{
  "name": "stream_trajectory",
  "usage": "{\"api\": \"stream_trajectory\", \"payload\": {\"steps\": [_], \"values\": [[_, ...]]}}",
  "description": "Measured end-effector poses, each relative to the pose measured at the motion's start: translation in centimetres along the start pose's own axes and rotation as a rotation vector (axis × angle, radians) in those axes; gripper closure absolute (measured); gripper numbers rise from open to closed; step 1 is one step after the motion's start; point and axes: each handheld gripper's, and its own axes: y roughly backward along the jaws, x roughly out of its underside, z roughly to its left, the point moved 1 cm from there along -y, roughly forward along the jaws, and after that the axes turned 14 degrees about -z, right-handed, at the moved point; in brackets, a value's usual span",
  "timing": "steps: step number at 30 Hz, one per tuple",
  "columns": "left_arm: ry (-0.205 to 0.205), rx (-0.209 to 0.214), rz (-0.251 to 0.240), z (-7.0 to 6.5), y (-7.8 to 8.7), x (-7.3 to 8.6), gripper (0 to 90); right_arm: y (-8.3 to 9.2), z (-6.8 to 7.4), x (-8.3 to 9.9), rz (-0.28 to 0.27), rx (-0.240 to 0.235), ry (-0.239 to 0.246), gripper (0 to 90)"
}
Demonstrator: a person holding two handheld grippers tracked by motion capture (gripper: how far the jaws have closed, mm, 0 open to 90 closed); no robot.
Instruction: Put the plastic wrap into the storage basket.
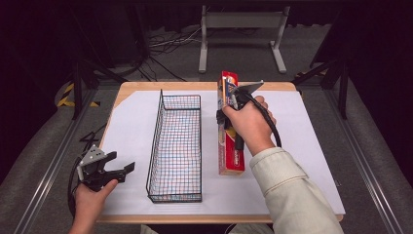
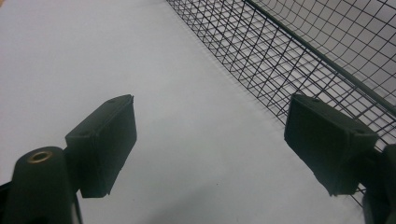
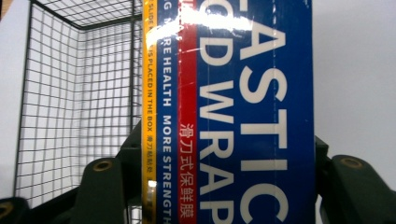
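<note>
A long red and blue plastic wrap box (image 1: 231, 157) lies lengthwise to the right of the black wire basket (image 1: 155, 141), parallel to it. My right gripper (image 1: 227, 118) is shut on the box near its middle, the hand covering that part. In the right gripper view the box (image 3: 243, 107) stands between both jaws, with the basket (image 3: 70, 93) to its left. My left gripper (image 1: 122, 164) is open and holds nothing near the table's front left corner. Its jaws (image 2: 210, 140) hang wide apart over the white sheet, just beside the basket's wall (image 2: 280, 60).
A white sheet (image 1: 131, 117) covers the wooden table (image 1: 146, 87). The basket holds nothing. Behind the table, a grey metal stand (image 1: 241, 22) and cables (image 1: 165, 46) are on the floor. Dark frame legs flank the table on both sides.
</note>
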Motion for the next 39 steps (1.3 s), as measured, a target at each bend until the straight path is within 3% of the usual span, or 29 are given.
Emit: {"api": "stream_trajectory", "payload": {"steps": [7, 20, 33, 39], "values": [[-0.001, 0.002, 0.000, 0.0, 0.0, 0.0, 17.6, 0.1, 2.0, 0.1, 0.004, -0.010, 0.006, 40.4], [0.004, 0.004, -0.006, 0.1, 0.1, -0.1, 17.6, 0.8, 6.8, 0.0, 0.014, -0.082, 0.013, 40.4], [0.005, 0.003, -0.010, 0.2, 0.2, -0.1, 17.6, -0.1, 9.7, 0.7, 0.038, -0.141, 0.003, 40.3], [0.009, 0.002, -0.013, 0.2, 0.2, -0.1, 17.5, -0.7, 10.6, 1.2, 0.030, -0.136, 0.001, 40.3]]}}
